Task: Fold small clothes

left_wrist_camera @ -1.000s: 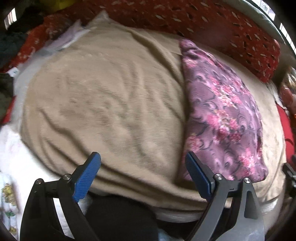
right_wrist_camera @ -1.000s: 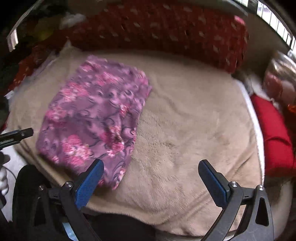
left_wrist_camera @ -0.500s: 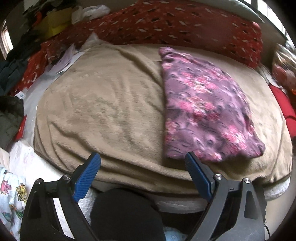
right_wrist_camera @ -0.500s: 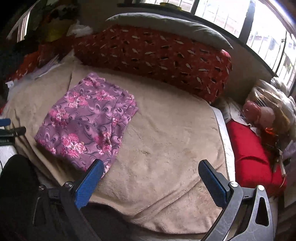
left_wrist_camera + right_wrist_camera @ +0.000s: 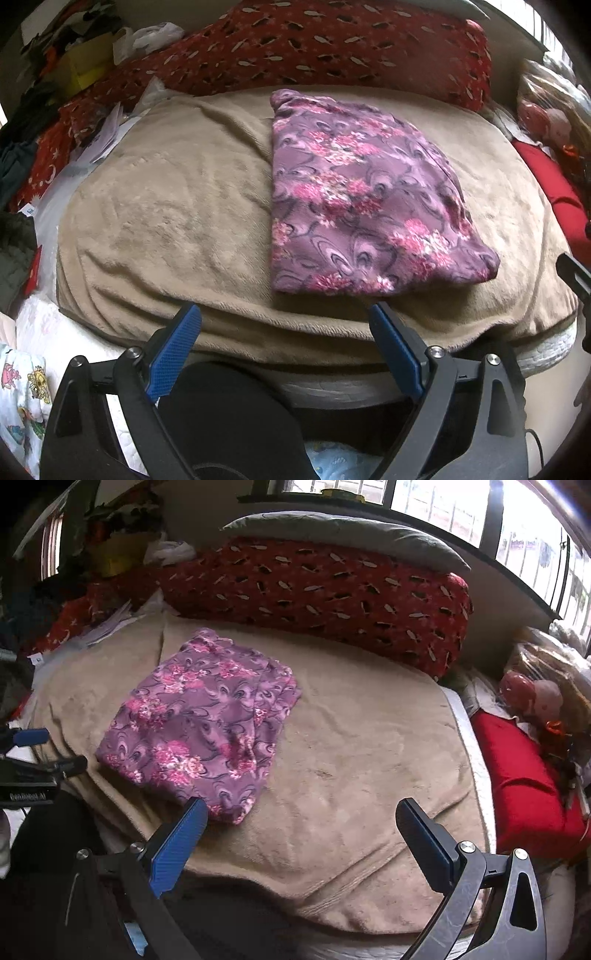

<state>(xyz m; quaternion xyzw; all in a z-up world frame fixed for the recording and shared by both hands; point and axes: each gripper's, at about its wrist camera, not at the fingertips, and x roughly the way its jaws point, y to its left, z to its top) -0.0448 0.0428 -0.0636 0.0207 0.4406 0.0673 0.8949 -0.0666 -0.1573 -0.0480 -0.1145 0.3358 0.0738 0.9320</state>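
Observation:
A purple garment with pink flowers (image 5: 354, 195) lies folded into a flat rectangle on a beige blanket (image 5: 166, 206). In the right wrist view the same garment (image 5: 203, 720) sits left of centre on the blanket (image 5: 362, 738). My left gripper (image 5: 284, 314) hangs open, pulled back past the blanket's near edge, with nothing between its blue pads. Over the near edge of the blanket, right of the garment's corner, my right gripper (image 5: 301, 808) is open too and holds nothing. The left gripper (image 5: 29, 753) shows at the left edge of the right wrist view.
A long red patterned bolster (image 5: 314, 44) lies along the back of the bed, with a grey pillow (image 5: 332, 531) behind it. A red cushion (image 5: 524, 775) and bags lie at the right. Clothes and papers (image 5: 103, 125) pile up at the left. A dark knee (image 5: 229, 417) is below the left gripper.
Both grippers have drawn back and up from the bed, so the folded garment and blanket look smaller and farther. The garment has stayed flat where it was.

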